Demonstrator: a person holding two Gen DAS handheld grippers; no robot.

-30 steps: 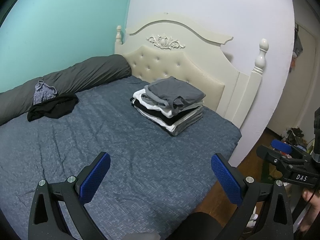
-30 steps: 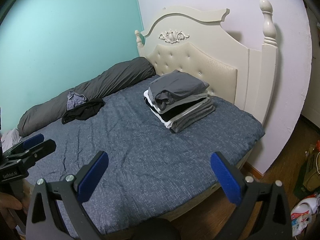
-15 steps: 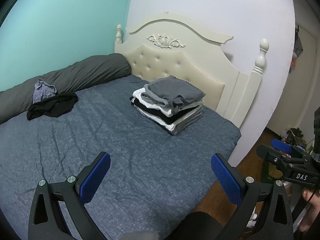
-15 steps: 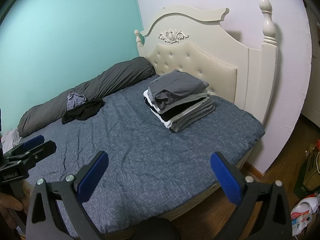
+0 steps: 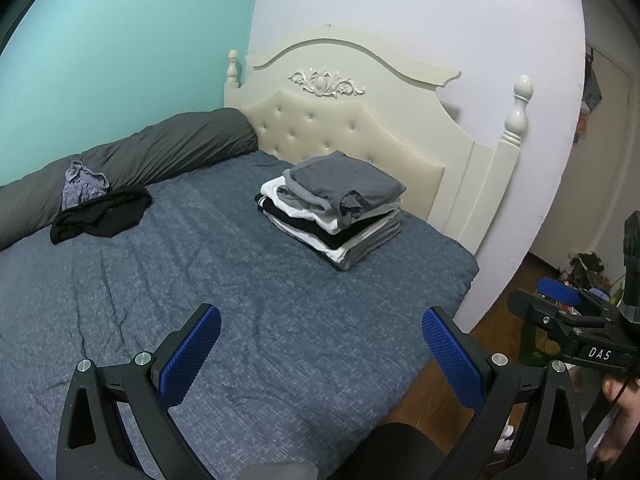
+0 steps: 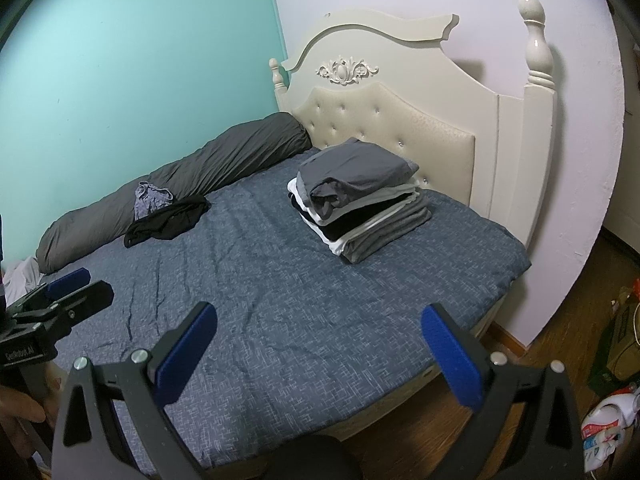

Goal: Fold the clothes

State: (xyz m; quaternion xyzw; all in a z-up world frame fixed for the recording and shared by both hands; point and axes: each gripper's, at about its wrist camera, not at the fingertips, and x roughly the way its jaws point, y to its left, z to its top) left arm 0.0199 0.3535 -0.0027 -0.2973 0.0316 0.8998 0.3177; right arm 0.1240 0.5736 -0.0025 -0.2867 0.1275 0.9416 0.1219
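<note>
Left wrist view: both grippers' jaws wide apart, empty, folded stack (image 5: 336, 212) well beyond them.

Folded stack of clothes (image 5: 334, 216) sits on the blue bedspread near the headboard: dark grey piece on top with a loose rumpled edge, white, black and grey layers beneath. Well apart, near the long grey bolster: black garment (image 5: 102, 216) lies crumpled, unfolded. Small bluish-grey garment (image 5: 82, 184) bunched just beside it, resting against the bolster.
</note>
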